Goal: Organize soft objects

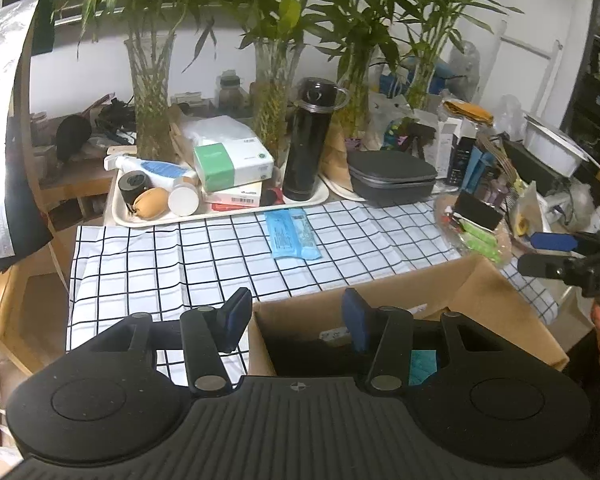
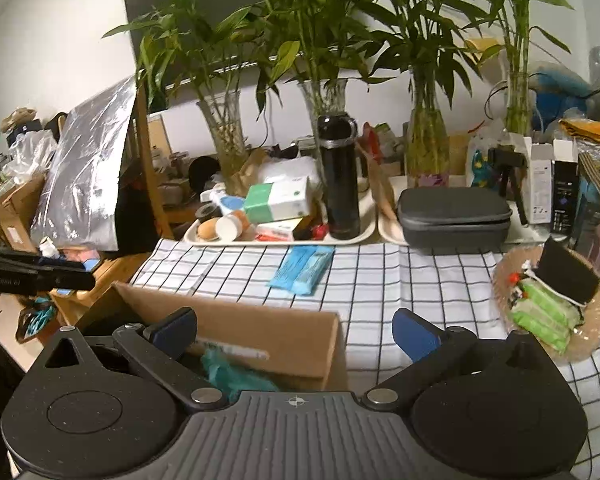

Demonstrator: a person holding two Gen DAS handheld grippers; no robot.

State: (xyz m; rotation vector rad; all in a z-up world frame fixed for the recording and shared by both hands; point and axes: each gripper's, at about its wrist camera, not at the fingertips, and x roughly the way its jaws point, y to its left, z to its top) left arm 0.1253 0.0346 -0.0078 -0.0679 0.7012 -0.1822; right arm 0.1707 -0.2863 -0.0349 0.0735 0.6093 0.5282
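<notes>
A flat blue soft packet lies on the black-and-white checked cloth, in front of the tray. An open cardboard box stands at the near edge, with a teal soft item inside it. My left gripper hovers over the box's left rim, open, with nothing between its blue pads. My right gripper is open wide above the box's right corner and holds nothing. Each gripper shows in the other's view, the right gripper at the right edge and the left gripper at the left edge.
A cream tray holds a black flask, a green-white tissue box and bottles. A grey zip case lies to its right. Glass vases of bamboo stand behind. A woven dish holds green packs.
</notes>
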